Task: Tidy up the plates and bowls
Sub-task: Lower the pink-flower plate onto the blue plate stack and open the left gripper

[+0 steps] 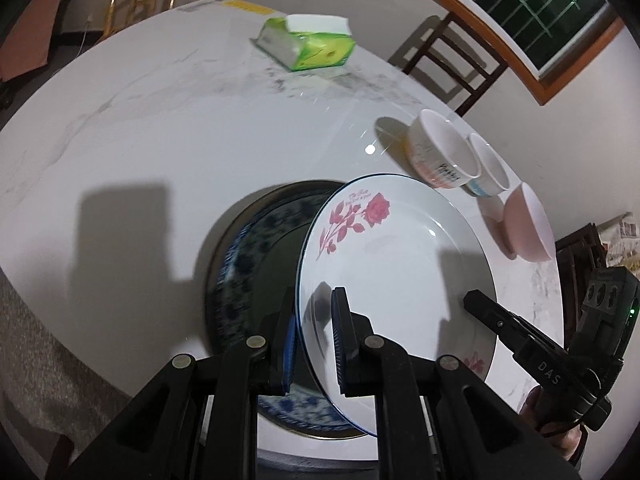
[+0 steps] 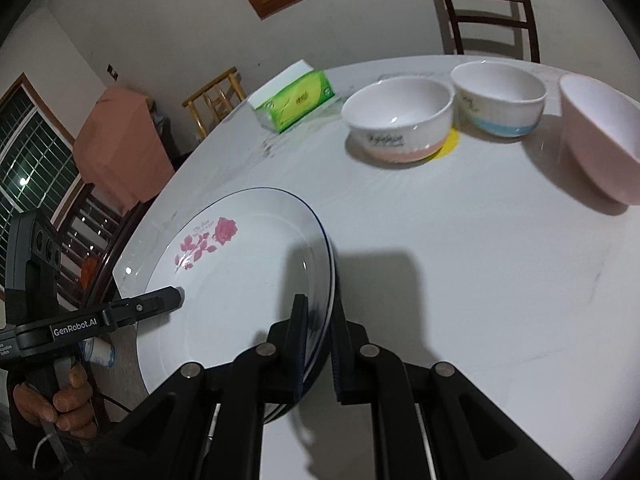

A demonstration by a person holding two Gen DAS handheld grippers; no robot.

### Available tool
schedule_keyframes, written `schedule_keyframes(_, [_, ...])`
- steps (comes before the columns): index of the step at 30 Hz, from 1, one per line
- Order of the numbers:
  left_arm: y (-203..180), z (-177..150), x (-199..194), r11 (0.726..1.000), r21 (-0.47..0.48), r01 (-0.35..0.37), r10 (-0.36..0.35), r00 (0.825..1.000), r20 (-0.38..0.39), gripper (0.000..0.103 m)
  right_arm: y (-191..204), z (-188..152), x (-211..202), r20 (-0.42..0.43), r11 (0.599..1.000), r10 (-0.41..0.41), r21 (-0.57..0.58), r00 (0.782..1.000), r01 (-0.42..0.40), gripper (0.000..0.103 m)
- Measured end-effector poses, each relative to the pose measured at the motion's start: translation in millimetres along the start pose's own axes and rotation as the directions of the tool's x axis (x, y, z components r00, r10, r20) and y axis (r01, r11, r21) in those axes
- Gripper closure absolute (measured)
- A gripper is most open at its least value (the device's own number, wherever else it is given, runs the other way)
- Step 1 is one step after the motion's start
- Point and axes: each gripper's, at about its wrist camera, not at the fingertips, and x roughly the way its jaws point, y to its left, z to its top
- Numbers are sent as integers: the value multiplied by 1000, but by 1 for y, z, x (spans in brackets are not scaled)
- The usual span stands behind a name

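Observation:
A white plate with a pink rose (image 1: 400,264) (image 2: 240,280) is held tilted over a dark blue patterned plate (image 1: 256,264) that lies on the white marble table (image 1: 160,140). My left gripper (image 1: 314,344) is shut on the white plate's left rim. My right gripper (image 2: 320,352) is shut on its right rim, and it also shows in the left wrist view (image 1: 480,304). Three bowls stand in a row beyond: a pink-banded one (image 2: 396,124), a blue-banded one (image 2: 500,96) and a plain pink one (image 2: 600,136).
A green tissue box (image 1: 308,44) (image 2: 296,100) sits at the far side of the table. Wooden chairs (image 1: 452,64) (image 2: 488,8) stand around it. The table's edge runs close by on the near side (image 2: 132,240).

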Motion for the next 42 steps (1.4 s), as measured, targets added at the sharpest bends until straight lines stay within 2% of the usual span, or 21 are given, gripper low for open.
schedule_keyframes(11, [23,-3,8,999,-39,-10,9,1000,-30,91,7,-7,26,-62,1000,-2,17,998,3,93])
schedule_keyframes(25, [33,-1,15,997,-78,1,-5,999,-48,91,15,-6,32,-74,999,-33,-1,997,33,90])
schedule_keyframes(32, [32,4,15,993,-115,9,-17,997,-70,81,27,-3,34,-97,993,-113,-44,989,109,88])
schedule_keyframes(36, [29,6,15,993,-120,2,-12,996,-85,77,28,-1,34,-115,991,-133,-39,984,129,88])
schedule_keyframes(42, [23,8,16,994,-109,-11,-1,994,-107,62,32,-2,33,-130,987,-155,-49,979,150,87])
